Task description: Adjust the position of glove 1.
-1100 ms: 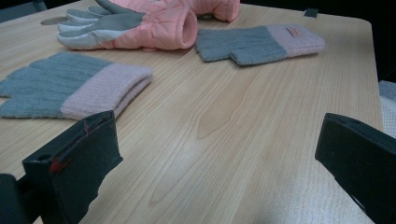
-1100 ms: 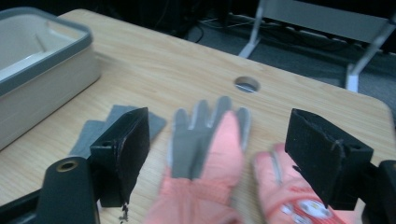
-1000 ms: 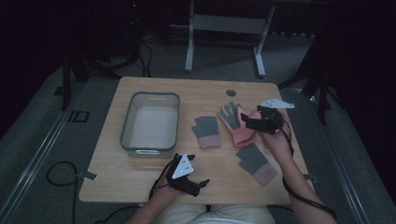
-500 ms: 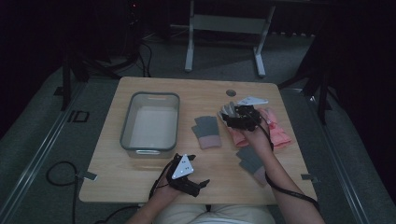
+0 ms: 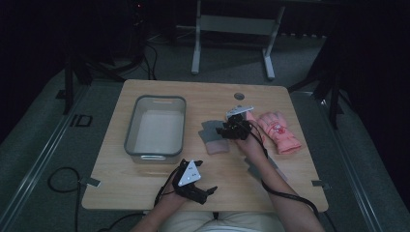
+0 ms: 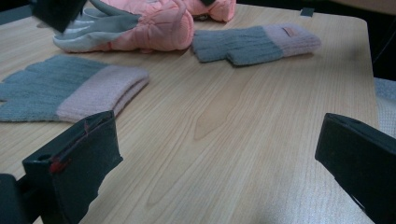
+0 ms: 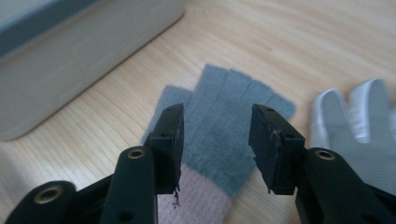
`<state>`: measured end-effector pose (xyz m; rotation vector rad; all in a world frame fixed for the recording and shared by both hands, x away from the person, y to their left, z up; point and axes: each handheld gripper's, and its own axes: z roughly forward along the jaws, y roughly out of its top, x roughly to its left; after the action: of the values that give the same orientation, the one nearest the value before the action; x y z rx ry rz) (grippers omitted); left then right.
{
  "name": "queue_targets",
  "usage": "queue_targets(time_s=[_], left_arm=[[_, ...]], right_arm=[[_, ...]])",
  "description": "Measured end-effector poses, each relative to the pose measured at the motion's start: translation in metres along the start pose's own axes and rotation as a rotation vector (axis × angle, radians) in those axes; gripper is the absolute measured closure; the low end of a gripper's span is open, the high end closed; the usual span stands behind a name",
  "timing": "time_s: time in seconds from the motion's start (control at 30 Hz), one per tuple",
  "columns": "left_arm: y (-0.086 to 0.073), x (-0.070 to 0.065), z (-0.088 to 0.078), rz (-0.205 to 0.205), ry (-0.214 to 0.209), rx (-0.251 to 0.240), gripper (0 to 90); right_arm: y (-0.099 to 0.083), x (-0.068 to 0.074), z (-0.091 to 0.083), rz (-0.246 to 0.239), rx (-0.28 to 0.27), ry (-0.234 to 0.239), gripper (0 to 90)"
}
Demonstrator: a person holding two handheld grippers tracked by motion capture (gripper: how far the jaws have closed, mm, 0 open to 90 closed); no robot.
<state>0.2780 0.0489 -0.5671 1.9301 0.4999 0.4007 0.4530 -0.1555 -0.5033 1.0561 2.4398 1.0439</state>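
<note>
Your right claw [image 7: 215, 140] hangs over the grey knit glove [image 5: 211, 136] lying mid-desk beside the clear bin [image 5: 155, 130], its jaws just narrowing but gripping nothing yet; likely next, lower and pinch near the pink cuff. Your left claw [image 5: 205, 193] rests wide open. Count two grey gloves, two pink ski gloves [image 5: 278, 131], one bin.

Probably a dim lab or studio: a lone wooden table [image 5: 145, 188] on grey carpet [image 5: 43, 154], cables [image 5: 63, 179] trailing, metal stand legs [image 5: 232, 43] behind.

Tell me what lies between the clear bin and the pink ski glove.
In the high view, the grey knit glove with the right gripper over it; the jaws have just been closing.
</note>
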Motion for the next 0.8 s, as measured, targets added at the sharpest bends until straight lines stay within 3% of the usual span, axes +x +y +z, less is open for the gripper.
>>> queue_targets(time_s=[0.2, 0.53, 0.7, 0.8], left_arm=[[0.000, 0.000, 0.000, -0.001, 0.001, 0.001, 0.0], [0.000, 0.000, 0.000, -0.001, 0.000, -0.002, 0.0], [0.000, 0.000, 0.000, -0.004, 0.006, -0.002, 0.0], [0.000, 0.000, 0.000, 0.001, 0.009, -0.001, 0.0]], right_arm=[[-0.005, 0.005, 0.025, -0.019, 0.064, -0.007, 55.0], [-0.007, 0.003, 0.048, -0.038, 0.100, -0.052, 57.2], [-0.008, 0.002, 0.053, -0.026, 0.119, -0.038, 64.0], [-0.008, 0.005, 0.054, -0.008, 0.118, -0.051, 73.2]])
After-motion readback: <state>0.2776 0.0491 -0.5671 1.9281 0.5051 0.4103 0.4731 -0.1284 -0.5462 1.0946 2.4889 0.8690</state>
